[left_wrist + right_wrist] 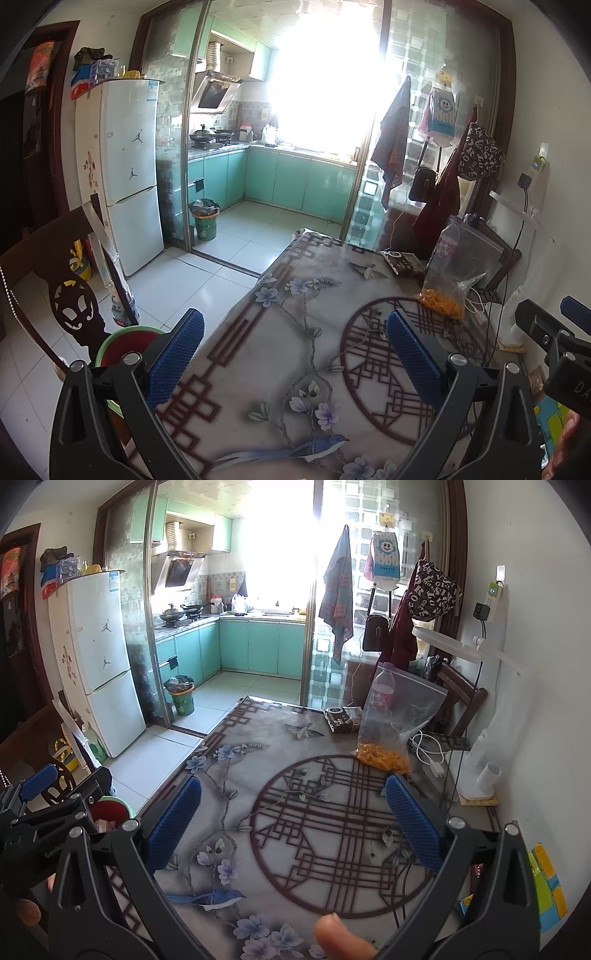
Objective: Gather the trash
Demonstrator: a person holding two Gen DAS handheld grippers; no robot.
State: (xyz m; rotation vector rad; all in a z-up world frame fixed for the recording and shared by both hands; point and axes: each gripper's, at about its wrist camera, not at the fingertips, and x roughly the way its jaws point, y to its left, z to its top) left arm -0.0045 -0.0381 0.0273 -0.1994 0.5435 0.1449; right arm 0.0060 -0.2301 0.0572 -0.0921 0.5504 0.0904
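Dining table (295, 332) facing kitchen. Left wrist view: left gripper (295, 354) jaws wide, empty; trash lies ahead-right of them, one dark wrapper (402, 263), one clear bag (452, 273).

Right wrist view: right gripper (293, 819) also wide, empty; wrapper (343, 718) straight ahead, bag (391, 731) ahead-right, one bottle (384, 686) behind. Right is nearer.

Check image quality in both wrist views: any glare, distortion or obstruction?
Left wrist view: the kitchen window is blown out and its glare washes the ceiling; fisheye bends the fridge. Right wrist view: same window overexposed; a blurred fingertip intrudes at the bottom edge. The table stays readable in both.
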